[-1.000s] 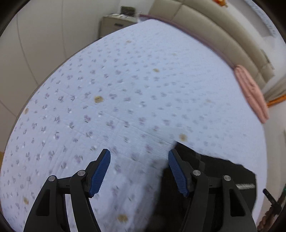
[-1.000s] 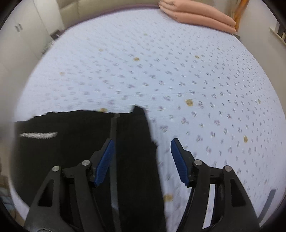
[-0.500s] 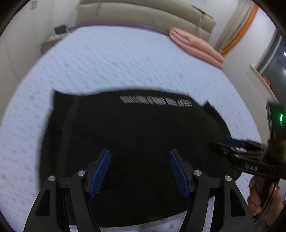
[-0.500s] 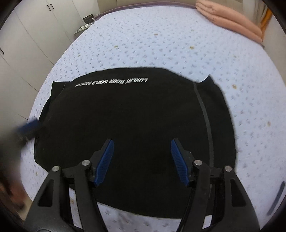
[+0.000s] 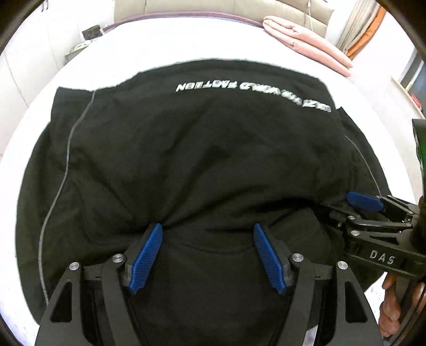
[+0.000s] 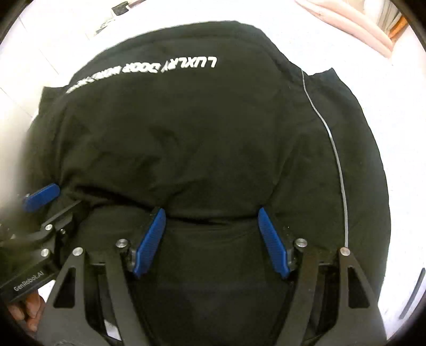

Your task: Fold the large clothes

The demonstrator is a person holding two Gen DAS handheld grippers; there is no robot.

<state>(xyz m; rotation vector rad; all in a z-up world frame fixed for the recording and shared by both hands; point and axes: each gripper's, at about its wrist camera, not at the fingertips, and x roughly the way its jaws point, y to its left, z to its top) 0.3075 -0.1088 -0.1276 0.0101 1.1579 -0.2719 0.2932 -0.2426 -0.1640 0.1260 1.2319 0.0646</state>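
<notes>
A black garment (image 5: 199, 146) with white lettering lies folded on the bed, thin grey seams running down both sides. My left gripper (image 5: 207, 227) points down at the garment's near folded edge. Its jaws are opening, and bunched black cloth lies between the blue pads without being pinched. My right gripper (image 6: 211, 211) stands the same way over the garment (image 6: 199, 133) further right along that edge, jaws opening with the fold between them. Each view catches the other gripper's blue fingertip at its side: the right one's fingertip (image 5: 364, 202) and the left one's fingertip (image 6: 41, 197).
The bed (image 5: 186, 40) has a pale sheet around the garment. A folded pink blanket (image 5: 306, 42) lies at its far right by a beige headboard (image 5: 213, 10). A nightstand (image 5: 80, 50) stands far left. A person's hand (image 5: 391, 314) holds the right gripper's handle.
Both grippers swung from the bare sheet and the garment's sides to over its middle, then dropped close to its near fold. Their jaws stand slightly wider.
</notes>
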